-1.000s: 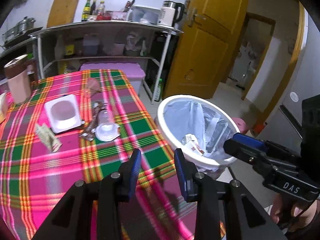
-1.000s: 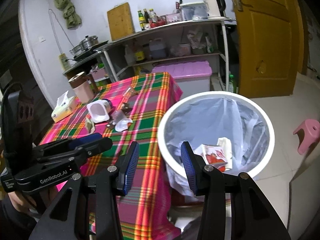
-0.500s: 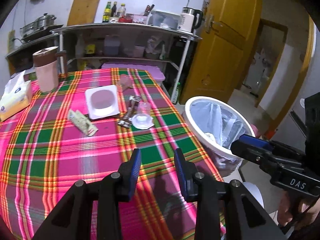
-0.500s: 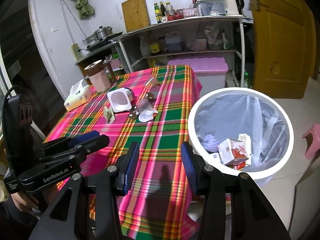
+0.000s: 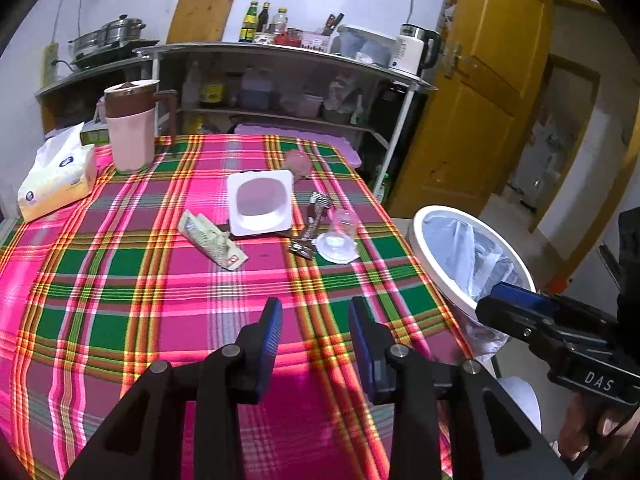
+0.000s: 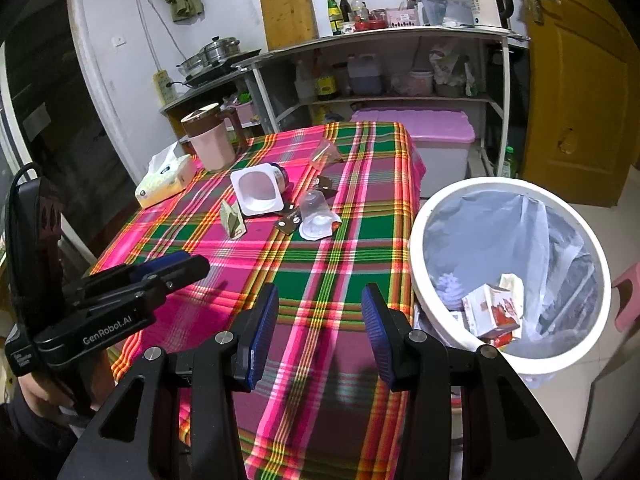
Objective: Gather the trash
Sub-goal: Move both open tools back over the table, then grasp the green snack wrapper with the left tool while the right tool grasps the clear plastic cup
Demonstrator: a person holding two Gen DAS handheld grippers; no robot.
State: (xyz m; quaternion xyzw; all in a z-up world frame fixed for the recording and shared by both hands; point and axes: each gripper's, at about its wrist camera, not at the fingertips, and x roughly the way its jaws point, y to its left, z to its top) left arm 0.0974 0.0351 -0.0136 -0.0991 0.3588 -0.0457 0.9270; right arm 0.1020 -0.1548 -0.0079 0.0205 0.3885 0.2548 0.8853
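A: Left wrist view: the left claw [image 5: 314,320] hangs over the near part of the tabletop [image 5: 120,280], tilted downward, jaws apart and empty. The litter lies well ahead, mid-cloth: a white tray [image 5: 260,200], a clear plastic cup [image 5: 339,236] on its side, a foil wrapper [image 5: 314,220] touching it, and a crumpled paper packet [image 5: 212,240].

B: And the right claw [image 6: 316,320]?

A: Also released, holding nothing, angled down over the cloth's near edge, with the lined bin [image 6: 508,280] just beside it on the floor, some cartons already inside.

B: How will the pieces handle?

A: All light, I'd judge. The cup looks thin and slippery and would crush easily; pinch it across the rim. The packet is soft; take its raised fold.
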